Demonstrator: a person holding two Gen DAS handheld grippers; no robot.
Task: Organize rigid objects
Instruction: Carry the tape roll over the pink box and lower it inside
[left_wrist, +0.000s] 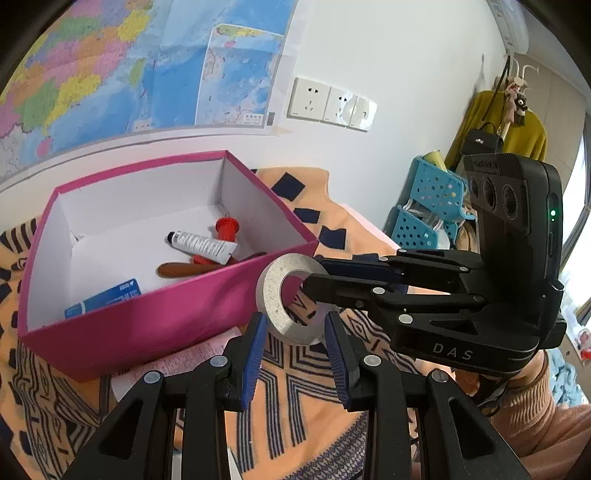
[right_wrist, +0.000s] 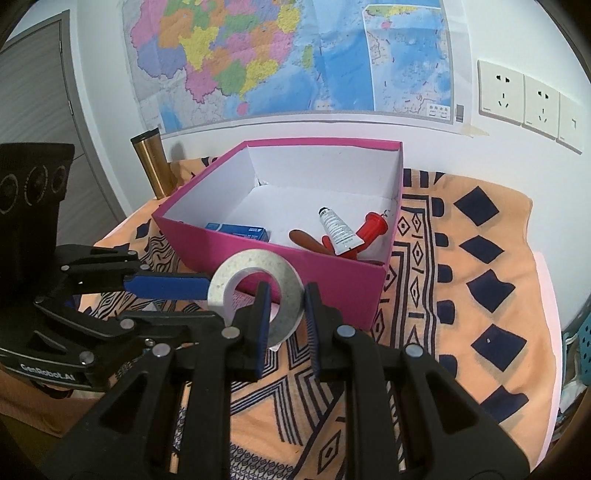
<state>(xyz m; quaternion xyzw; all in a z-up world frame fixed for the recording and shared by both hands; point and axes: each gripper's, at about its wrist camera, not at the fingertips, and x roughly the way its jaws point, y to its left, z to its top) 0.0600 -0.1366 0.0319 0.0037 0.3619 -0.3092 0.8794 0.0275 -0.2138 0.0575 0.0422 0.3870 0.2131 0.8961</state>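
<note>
A grey metal ring (left_wrist: 275, 299) (right_wrist: 288, 314) hangs in the air just in front of the pink box (left_wrist: 147, 325) (right_wrist: 280, 266). My right gripper (right_wrist: 286, 306) is shut on the ring's rim; it shows from the side in the left wrist view (left_wrist: 314, 275). My left gripper (left_wrist: 295, 339) is open and empty, its fingers on either side of the ring's lower edge without touching it; it also shows in the right wrist view (right_wrist: 207, 295). Inside the box lie a white tube (left_wrist: 201, 245) (right_wrist: 338, 230), a red spool (left_wrist: 226, 227) (right_wrist: 373, 229), a brown stick (left_wrist: 188, 268) and a blue card box (left_wrist: 103, 299) (right_wrist: 240, 230).
The box stands on an orange patterned cloth (right_wrist: 461, 277) against a wall with a map (right_wrist: 295, 55) and sockets (left_wrist: 332, 105). A gold flask (right_wrist: 153, 162) stands left of the box. A blue perforated rack (left_wrist: 428, 206) stands at the right. Paper (left_wrist: 177, 362) lies under the box.
</note>
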